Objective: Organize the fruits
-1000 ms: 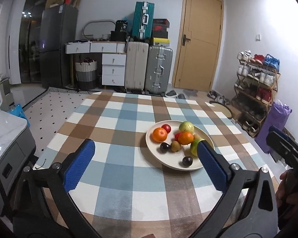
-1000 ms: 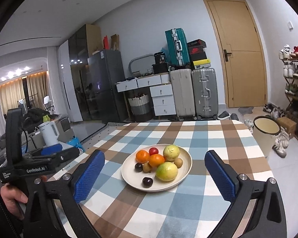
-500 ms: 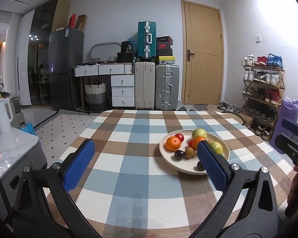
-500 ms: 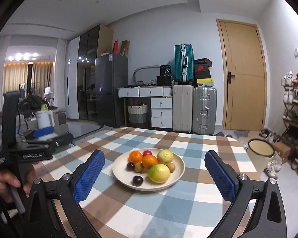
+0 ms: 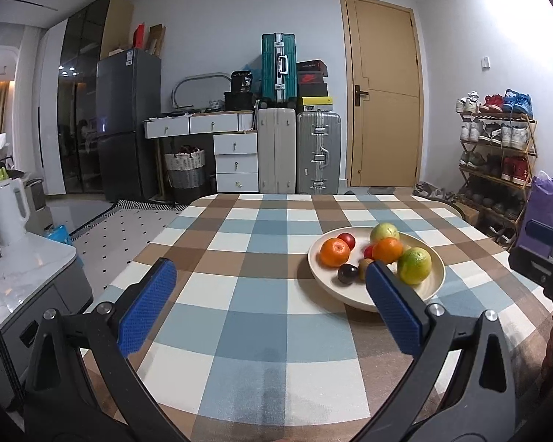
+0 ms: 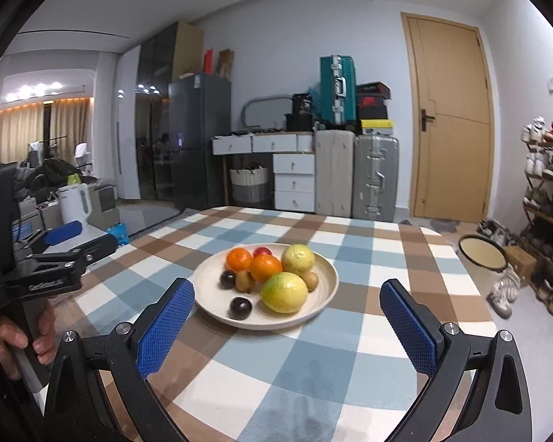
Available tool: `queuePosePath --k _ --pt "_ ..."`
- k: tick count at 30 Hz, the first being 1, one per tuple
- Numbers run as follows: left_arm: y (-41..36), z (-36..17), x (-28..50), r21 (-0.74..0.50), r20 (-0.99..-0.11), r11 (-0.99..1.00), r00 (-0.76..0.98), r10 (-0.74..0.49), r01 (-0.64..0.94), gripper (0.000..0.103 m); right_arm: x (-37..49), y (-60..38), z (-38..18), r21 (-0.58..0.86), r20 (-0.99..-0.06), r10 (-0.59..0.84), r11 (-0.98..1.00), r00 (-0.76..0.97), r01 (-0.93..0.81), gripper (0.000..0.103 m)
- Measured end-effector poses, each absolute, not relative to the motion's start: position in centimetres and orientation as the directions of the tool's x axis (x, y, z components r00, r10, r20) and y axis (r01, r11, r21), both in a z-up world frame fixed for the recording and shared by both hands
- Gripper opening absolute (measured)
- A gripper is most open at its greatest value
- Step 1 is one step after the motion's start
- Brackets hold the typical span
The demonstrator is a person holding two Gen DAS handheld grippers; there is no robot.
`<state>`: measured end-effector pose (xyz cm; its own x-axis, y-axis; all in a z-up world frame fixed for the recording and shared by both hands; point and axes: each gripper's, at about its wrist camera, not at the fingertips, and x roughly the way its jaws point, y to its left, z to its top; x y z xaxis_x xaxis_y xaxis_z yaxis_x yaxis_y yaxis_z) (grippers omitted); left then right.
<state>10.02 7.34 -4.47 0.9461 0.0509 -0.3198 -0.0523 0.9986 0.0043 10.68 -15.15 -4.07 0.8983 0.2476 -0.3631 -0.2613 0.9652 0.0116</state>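
- The left black two-finger gripper with blue textured pads (image 5: 271,307) is level and points forward, its jaws spread wide with nothing between them.
- The right black two-finger gripper with blue textured pads (image 6: 287,326) is posed the same way, jaws wide apart and empty.
- In the right wrist view, the person's left hand (image 6: 16,337) wraps around the left gripper's dark handle, fingers curled on its grip.
- In the left wrist view, the right gripper's body shows at the right edge.

We can see white letters on the side of the left gripper (image 6: 51,276), but they are too blurry to read. The sticker on the fridge (image 5: 128,57) is too small.
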Motion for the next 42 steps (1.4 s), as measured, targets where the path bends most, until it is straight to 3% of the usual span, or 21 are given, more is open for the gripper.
queuePosePath --k 42 --pt "7.39 -4.65 10.18 0.006 -0.314 0.999 0.948 0.051 -0.052 0.103 10.66 -15.12 -4.12 0.008 -0.364 0.252 0.964 0.897 -0.267 0.103"
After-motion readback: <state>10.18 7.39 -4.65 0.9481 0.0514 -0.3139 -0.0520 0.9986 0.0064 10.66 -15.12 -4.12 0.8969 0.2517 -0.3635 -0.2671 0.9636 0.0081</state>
